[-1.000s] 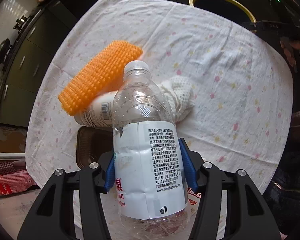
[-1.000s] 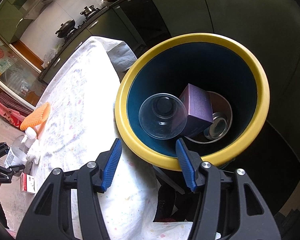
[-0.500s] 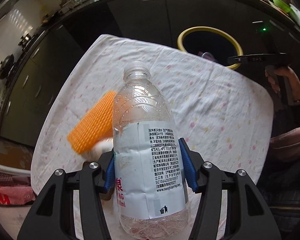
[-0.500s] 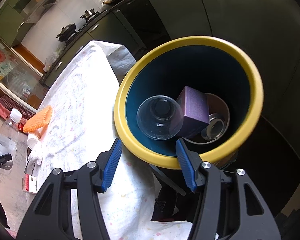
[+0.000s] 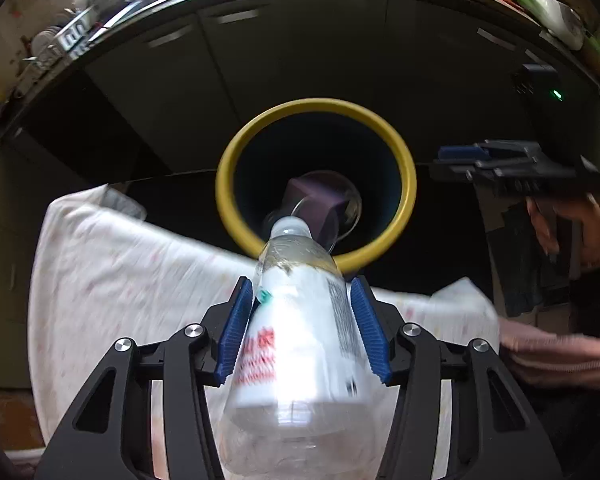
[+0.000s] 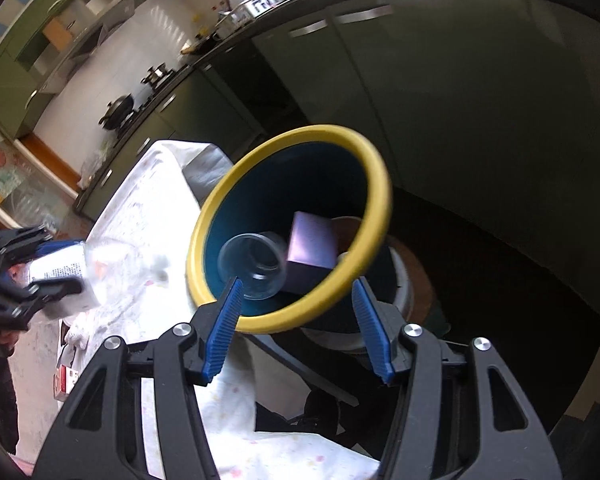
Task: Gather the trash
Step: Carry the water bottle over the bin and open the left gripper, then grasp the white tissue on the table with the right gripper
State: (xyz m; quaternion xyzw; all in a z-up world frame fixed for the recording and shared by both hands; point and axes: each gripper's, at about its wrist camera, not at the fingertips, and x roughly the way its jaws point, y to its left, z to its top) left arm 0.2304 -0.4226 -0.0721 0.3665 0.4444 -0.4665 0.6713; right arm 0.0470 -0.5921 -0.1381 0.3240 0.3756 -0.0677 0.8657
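Through the left wrist camera I see my left gripper point(image 5: 301, 326) holding the plastic water bottle point(image 5: 300, 344) by its labelled middle. Both blue pads press its sides and the jaws are closing a little on it. The bottle is blurred, its white cap pointing away from me toward the trash bin point(image 5: 403, 184), a dark bin with a yellow rim that stands just past the far edge of the table point(image 5: 112, 280), which is covered in a white flecked cloth. Down inside the bin lie a clear plastic cup point(image 5: 339, 196) and a purple box point(image 5: 303, 194). At the right side of this view a hand point(image 5: 567, 228) carries the right gripper point(image 5: 455, 158), seen side-on near the bin.

Through the right wrist camera my right gripper point(image 6: 298, 322) has its jaws parted with nothing between the pads. Beyond them is the trash bin point(image 6: 373, 184), off the table's point(image 6: 156, 208) far corner, with the clear plastic cup point(image 6: 254, 268) touching the purple box point(image 6: 309, 250) inside. At the left edge of this view the left gripper point(image 6: 50, 268) holds the plastic water bottle point(image 6: 96, 268) above the cloth.
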